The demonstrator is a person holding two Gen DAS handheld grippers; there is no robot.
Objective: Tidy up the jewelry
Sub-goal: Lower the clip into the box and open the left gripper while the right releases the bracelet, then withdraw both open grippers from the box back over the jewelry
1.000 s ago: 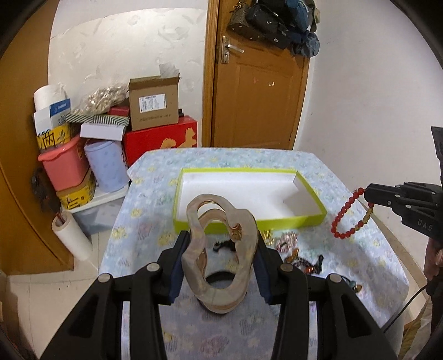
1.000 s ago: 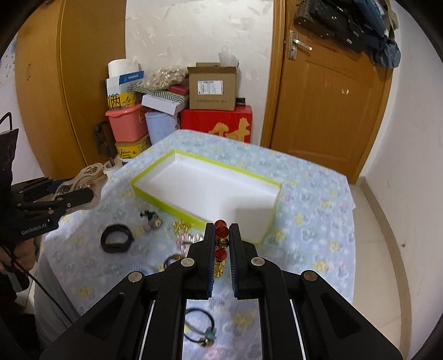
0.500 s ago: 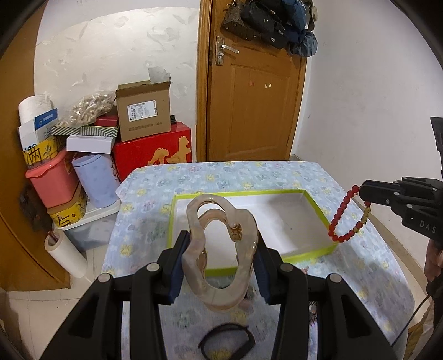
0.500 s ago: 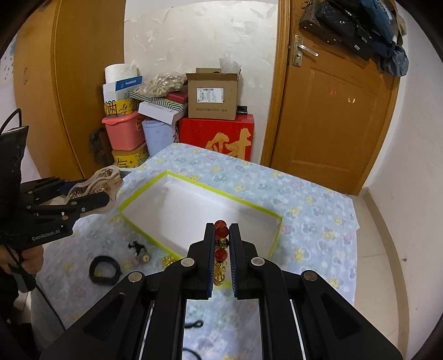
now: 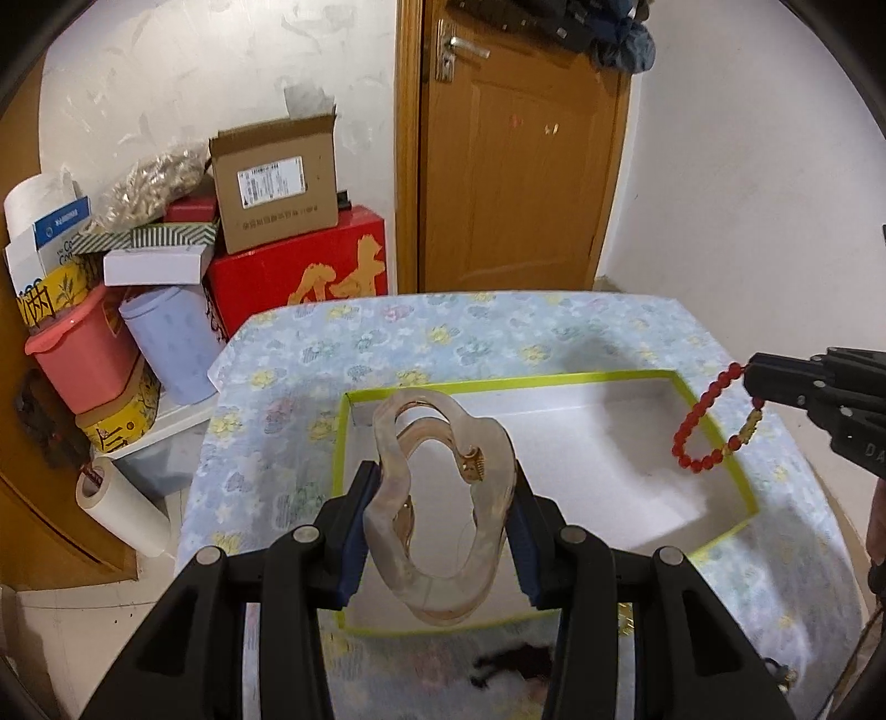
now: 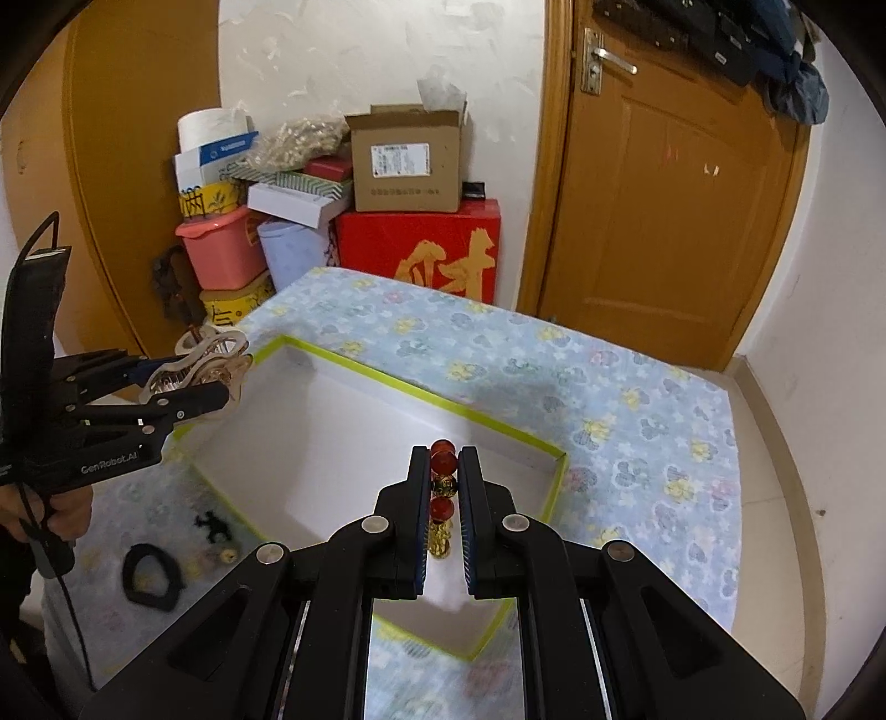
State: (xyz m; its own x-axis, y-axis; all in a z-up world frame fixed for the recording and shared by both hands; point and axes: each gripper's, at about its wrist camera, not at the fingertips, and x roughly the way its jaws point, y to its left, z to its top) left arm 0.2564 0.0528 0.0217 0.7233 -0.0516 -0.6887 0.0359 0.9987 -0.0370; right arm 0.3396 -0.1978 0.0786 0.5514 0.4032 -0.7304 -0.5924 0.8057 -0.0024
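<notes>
The left claw [image 5: 440, 526] is clamped on a translucent hair clip [image 5: 437, 498] over the white tray [image 5: 609, 437]. The right claw [image 6: 444, 471] pinches a red bead bracelet [image 5: 703, 426] above the tray's right side.

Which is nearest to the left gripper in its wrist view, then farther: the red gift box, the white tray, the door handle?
From the left gripper:
1. White tray, right under it on the table.
2. Red gift box, on the floor beyond the table, left.
3. Door handle, highest up, on the back door.

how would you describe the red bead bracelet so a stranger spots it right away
Find the white tray with the lime-green rim on the floral table. Above its right side, the right tongs pinch the red bead bracelet, which dangles in the air: a loop of round red beads with a few gold ones.
</notes>
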